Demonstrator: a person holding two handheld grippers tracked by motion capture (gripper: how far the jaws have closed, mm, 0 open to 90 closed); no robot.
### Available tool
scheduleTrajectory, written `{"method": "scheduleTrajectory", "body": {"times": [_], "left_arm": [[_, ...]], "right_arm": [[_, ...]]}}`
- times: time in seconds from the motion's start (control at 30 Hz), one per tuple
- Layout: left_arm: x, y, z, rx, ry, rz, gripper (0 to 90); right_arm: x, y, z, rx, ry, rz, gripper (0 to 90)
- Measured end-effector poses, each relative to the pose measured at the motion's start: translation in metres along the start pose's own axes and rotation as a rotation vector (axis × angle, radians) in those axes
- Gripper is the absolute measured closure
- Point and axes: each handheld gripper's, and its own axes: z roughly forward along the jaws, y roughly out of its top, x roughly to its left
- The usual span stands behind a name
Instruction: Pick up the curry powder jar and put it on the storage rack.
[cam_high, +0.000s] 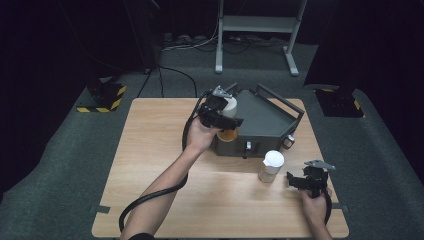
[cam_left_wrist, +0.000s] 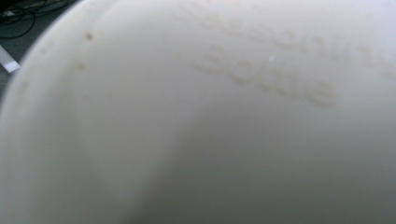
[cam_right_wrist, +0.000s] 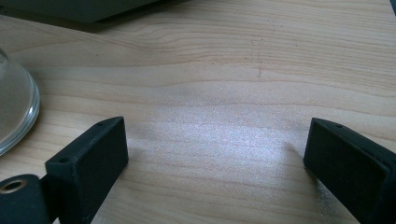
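My left gripper (cam_high: 226, 120) is lifted at the near left corner of a dark grey tray box (cam_high: 265, 117) and is shut on a seasoning bottle (cam_high: 230, 106). That bottle has a white cap and orange contents. In the left gripper view its white cap (cam_left_wrist: 210, 121) sits very close, with faint raised lettering. A second bottle (cam_high: 271, 166), clear with a white cap, stands on the wooden table (cam_high: 160, 165) in front of the box. My right gripper (cam_high: 299, 181) rests just right of it, open, with bare wood between its fingers (cam_right_wrist: 88, 154). The second bottle's glass base (cam_right_wrist: 14, 107) shows at the left edge.
The tray box has raised rails and small knobs (cam_high: 288, 142) on its front face. A black cable (cam_high: 145, 200) trails from the left gripper across the table's near left. Behind the table are a white stand's legs (cam_high: 255, 30) and yellow-black striped bases (cam_high: 102, 97) on grey carpet.
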Motion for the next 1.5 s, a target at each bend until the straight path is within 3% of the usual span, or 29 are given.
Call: {"method": "scheduleTrajectory", "body": {"times": [0.23,0.53,0.87,1.5], "left_arm": [[0.005,0.015,0.011,0.008,0.03,0.003,33.4],[0.011,0.028,0.037,0.032,0.066,-0.008,33.6],[0.016,0.022,0.06,0.042,0.104,-0.033,33.8],[0.017,0.015,0.073,0.056,0.117,-0.023,34.2]], "right_arm": [[0.0,0.0,0.0,0.001,0.0,0.001,5.9],[0.0,0.0,0.0,0.002,0.0,0.001,5.9],[0.0,0.0,0.0,0.002,0.0,0.001,5.9],[0.0,0.0,0.0,0.002,0.0,0.001,5.9]]}}
